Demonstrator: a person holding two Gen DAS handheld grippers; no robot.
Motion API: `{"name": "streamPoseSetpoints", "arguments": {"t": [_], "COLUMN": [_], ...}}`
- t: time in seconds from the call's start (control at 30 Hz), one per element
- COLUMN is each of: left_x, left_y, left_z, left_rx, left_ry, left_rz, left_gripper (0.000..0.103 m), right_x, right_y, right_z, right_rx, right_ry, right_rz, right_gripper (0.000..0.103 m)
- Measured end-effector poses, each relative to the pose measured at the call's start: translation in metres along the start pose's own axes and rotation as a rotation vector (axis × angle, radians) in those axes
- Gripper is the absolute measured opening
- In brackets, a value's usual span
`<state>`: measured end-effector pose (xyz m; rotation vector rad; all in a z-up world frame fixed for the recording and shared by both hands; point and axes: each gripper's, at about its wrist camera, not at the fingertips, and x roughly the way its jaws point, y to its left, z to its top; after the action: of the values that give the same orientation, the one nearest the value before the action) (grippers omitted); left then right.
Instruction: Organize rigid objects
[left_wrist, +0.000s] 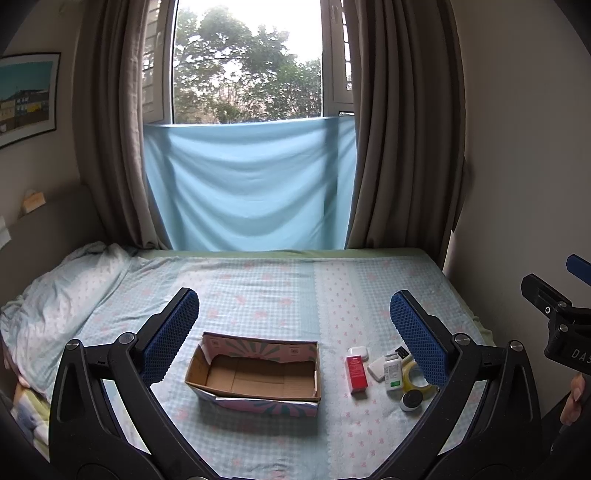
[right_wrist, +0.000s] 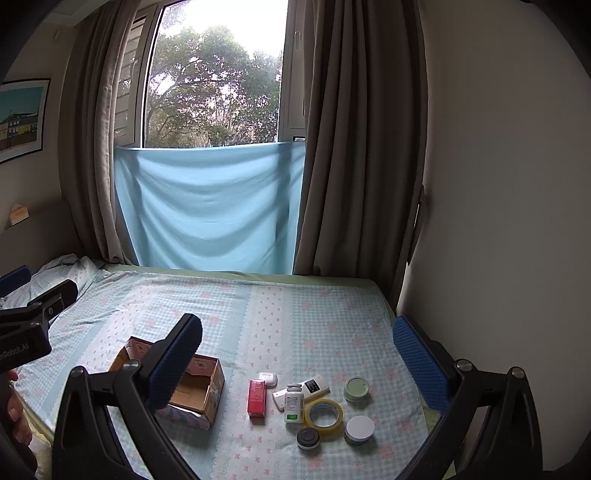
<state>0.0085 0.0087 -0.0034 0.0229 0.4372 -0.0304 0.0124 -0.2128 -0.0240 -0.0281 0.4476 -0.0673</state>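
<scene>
An open cardboard box (left_wrist: 255, 373) (right_wrist: 199, 391) lies empty on the bed. To its right lie a red box (left_wrist: 356, 373) (right_wrist: 257, 398), a white earbud case (right_wrist: 267, 379), a white bottle (left_wrist: 392, 374) (right_wrist: 294, 403), a white remote (right_wrist: 306, 389), a yellow tape roll (right_wrist: 325, 414), a dark round object (right_wrist: 308, 438) and two round jars (right_wrist: 357, 389) (right_wrist: 359, 429). My left gripper (left_wrist: 293, 332) is open and empty above the box. My right gripper (right_wrist: 297, 363) is open and empty above the items.
The bed (left_wrist: 280, 284) has a checked sheet, with a crumpled blanket (left_wrist: 62, 295) at the left. A wall (right_wrist: 498, 221) runs along the bed's right side. Curtains and a blue cloth (left_wrist: 251, 184) hang behind the bed.
</scene>
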Motion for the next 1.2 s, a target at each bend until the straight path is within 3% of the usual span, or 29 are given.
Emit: {"name": "streamPoseSetpoints", "arguments": {"t": [0.33, 0.63, 0.97, 1.2], "left_x": [0.003, 0.033, 0.124, 0.208], "left_y": [0.004, 0.010, -0.019, -0.070], "left_z": [0.003, 0.011, -0.013, -0.049], "left_rx": [0.011, 0.023, 0.038, 0.065], "left_ry": [0.003, 0.063, 0.275, 0.449], "left_rz": [0.003, -0.015, -0.133, -0.163], "left_gripper": [0.103, 0.103, 0.103, 0.103], "right_x": [0.000, 0.014, 0.063, 0.131], "right_y": [0.004, -0.002, -0.038, -0.080], "right_z": [-0.001, 0.001, -0.023, -0.071], "right_rx": [0.009, 0.051, 0.144, 0.234], "right_ry": [-0.005, 0.031, 0.167, 0.324], "right_rz": [-0.006, -0.034, -0.148, -0.170], "right_gripper": [0.103, 0.103, 0.103, 0.103]}}
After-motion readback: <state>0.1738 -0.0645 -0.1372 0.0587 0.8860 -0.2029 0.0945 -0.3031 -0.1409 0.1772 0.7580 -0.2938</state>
